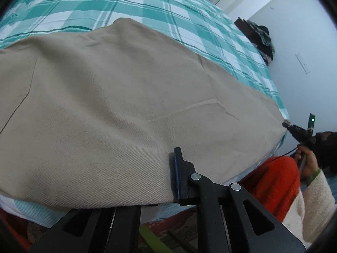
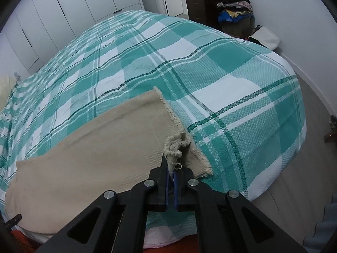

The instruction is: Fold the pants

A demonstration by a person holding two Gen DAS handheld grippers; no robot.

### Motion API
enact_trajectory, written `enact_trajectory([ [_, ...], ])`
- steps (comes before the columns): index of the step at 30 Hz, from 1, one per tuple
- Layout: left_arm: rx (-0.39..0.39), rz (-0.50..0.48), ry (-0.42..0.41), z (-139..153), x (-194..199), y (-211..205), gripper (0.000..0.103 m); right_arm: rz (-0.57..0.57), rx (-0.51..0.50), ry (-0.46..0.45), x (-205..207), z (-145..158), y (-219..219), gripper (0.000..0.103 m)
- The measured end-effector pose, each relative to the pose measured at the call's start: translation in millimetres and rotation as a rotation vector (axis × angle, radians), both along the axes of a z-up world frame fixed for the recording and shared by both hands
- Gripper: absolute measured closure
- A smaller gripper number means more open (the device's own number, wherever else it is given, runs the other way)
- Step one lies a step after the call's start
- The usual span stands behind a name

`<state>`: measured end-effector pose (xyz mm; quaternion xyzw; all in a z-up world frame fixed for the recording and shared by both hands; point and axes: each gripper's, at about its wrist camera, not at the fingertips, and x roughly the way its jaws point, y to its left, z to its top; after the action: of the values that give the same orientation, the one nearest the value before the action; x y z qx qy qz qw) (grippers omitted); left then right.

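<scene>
Beige pants (image 1: 118, 97) lie spread along the near edge of a bed with a teal and white plaid cover (image 1: 130, 6). My left gripper (image 1: 171, 179) is shut on the near edge of the pants; one finger (image 1: 179, 175) shows, the other is hidden under the cloth. In the right wrist view the pants (image 2: 101, 147) end in a frayed hem (image 2: 174, 143). My right gripper (image 2: 171, 175) is shut on that bunched frayed hem corner. The right gripper also shows in the left wrist view (image 1: 287, 124) at the pants' far end.
White wardrobe doors (image 2: 63, 10) stand beyond the bed (image 2: 231, 80). A dark dresser (image 2: 200, 6) with piled clothes (image 2: 236, 6) is at the far right corner. Wood floor (image 2: 305, 179) runs along the bed's right side. The person's orange clothing (image 1: 273, 179) is beside the bed.
</scene>
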<state>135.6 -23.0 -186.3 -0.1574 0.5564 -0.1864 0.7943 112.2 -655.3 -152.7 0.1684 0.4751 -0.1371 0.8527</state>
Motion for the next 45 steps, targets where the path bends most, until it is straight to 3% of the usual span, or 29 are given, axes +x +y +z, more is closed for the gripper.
enact_trajectory([
  [8, 0.012, -0.007, -0.002, 1, 0, -3, 0.097, 0.023, -0.087, 0.014, 2, 1, 12, 0.100],
  [12, 0.006, 0.006, 0.022, 0, 0, 1, 0.087, 0.033, -0.127, 0.034, 4, 0, 16, 0.100],
  [13, 0.016, 0.002, 0.026, 4, -2, 2, 0.083, 0.033, -0.127, 0.032, 3, 0, 16, 0.096],
  [15, 0.041, -0.014, 0.022, 12, -10, 5, 0.056, 0.032, -0.120, 0.024, 1, 2, 14, 0.080],
  [17, 0.086, -0.027, 0.009, 22, -27, 11, 0.042, 0.032, -0.111, -0.006, -8, 8, 12, 0.034],
  [18, 0.100, -0.038, 0.003, 25, -37, 15, 0.041, 0.026, -0.121, -0.024, -15, 13, 12, 0.028],
  [21, 0.139, -0.074, -0.001, 32, -69, 26, 0.042, -0.003, -0.178, -0.057, -37, 25, 11, 0.027],
  [25, 0.198, -0.085, -0.133, 66, -86, 35, 0.042, -0.065, -0.273, -0.094, -60, 48, 14, 0.027],
  [30, 0.192, 0.001, -0.278, 96, -43, 47, 0.032, 0.035, -0.321, -0.203, -45, 91, 61, 0.027],
  [32, 0.197, 0.026, -0.309, 93, -20, 50, 0.031, 0.104, -0.298, -0.236, -32, 102, 88, 0.027],
  [35, 0.215, 0.060, -0.285, 70, 11, 51, 0.031, 0.230, -0.219, -0.280, -9, 108, 144, 0.026],
  [38, 0.289, 0.081, -0.226, 34, 23, 52, 0.031, 0.315, -0.124, -0.278, 2, 89, 187, 0.024],
  [41, 0.329, 0.078, -0.123, -10, 17, 62, 0.032, 0.360, -0.043, -0.200, 13, 40, 221, 0.024],
  [44, 0.335, 0.035, -0.194, -17, 1, 64, 0.031, 0.335, 0.014, -0.046, 17, -28, 228, 0.024],
  [45, 0.336, 0.034, -0.188, -17, 2, 64, 0.031, 0.331, 0.023, -0.038, 16, -38, 227, 0.024],
])
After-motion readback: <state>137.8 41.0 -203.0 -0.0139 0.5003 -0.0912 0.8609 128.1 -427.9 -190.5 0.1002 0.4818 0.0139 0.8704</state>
